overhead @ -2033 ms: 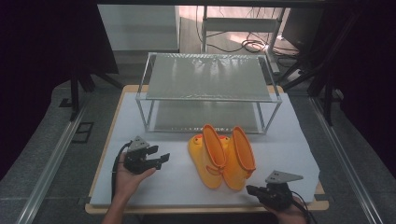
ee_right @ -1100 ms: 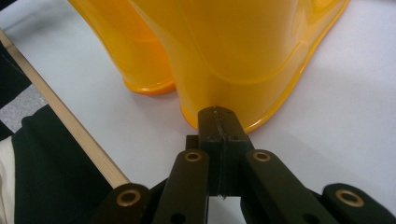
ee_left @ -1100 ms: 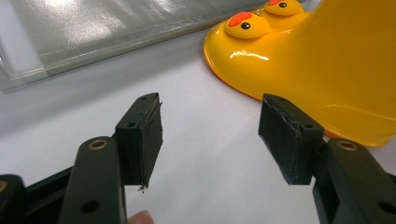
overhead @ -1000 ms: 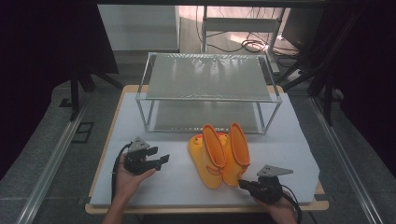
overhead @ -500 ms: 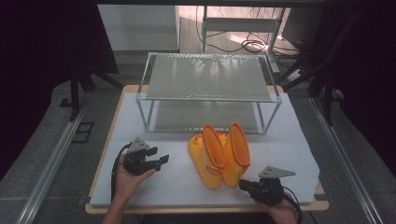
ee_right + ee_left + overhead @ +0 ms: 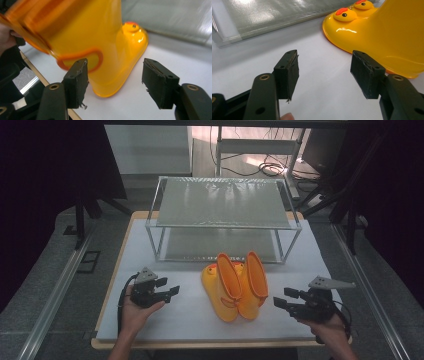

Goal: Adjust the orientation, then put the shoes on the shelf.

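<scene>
Change: right tongs (image 6: 286, 299) have slid left toward the boots since two seconds ago; left tongs (image 6: 169, 288) unmoved.
Left tongs: jaws apart, empty, low over the white table (image 6: 180, 315), near the left boot.
Right tongs: jaws apart, empty, just beside the right boot.
Yellow boots (image 6: 235, 285): lying paired mid-table, toes toward the wire shelf (image 6: 222, 202).

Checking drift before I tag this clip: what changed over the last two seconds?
The right claw moved left across the white mat, closing in on the pair of yellow boots; it is open and holds nothing. The left claw stayed put, open and empty. The boots and the wire shelf did not move.
</scene>
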Motion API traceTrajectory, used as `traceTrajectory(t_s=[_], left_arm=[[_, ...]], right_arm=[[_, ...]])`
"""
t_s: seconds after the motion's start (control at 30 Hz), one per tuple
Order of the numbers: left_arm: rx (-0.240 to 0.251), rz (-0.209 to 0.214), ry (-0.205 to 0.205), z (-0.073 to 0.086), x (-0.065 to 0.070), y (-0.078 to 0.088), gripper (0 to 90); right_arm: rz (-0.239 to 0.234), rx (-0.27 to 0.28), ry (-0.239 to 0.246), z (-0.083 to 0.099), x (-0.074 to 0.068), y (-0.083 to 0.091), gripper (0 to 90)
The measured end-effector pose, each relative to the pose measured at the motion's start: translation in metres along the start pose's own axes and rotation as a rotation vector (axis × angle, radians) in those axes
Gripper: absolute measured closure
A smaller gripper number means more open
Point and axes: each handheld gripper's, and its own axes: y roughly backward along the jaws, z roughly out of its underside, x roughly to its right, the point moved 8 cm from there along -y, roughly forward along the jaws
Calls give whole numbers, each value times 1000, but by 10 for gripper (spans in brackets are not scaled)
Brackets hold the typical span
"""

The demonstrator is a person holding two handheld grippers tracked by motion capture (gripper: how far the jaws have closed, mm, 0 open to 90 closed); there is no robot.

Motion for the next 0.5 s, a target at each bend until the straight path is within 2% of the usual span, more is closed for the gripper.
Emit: traceTrajectory(t_s=[0.17, 0.33, 0.37, 0.5], left_arm=[[-3, 2, 0, 0, 1, -1, 395], [-8, 7, -4, 0, 2, -3, 395], [-5, 8, -3, 0, 3, -3, 395], [-7, 11, -8, -1, 3, -4, 395]], right_arm=[[-48, -22, -9, -28, -10, 12, 360], [-61, -13, -31, -48, -15, 20, 374], [-59, -2, -29, -57, -17, 23, 374], [-67, -1, -34, -69, -24, 27, 397]])
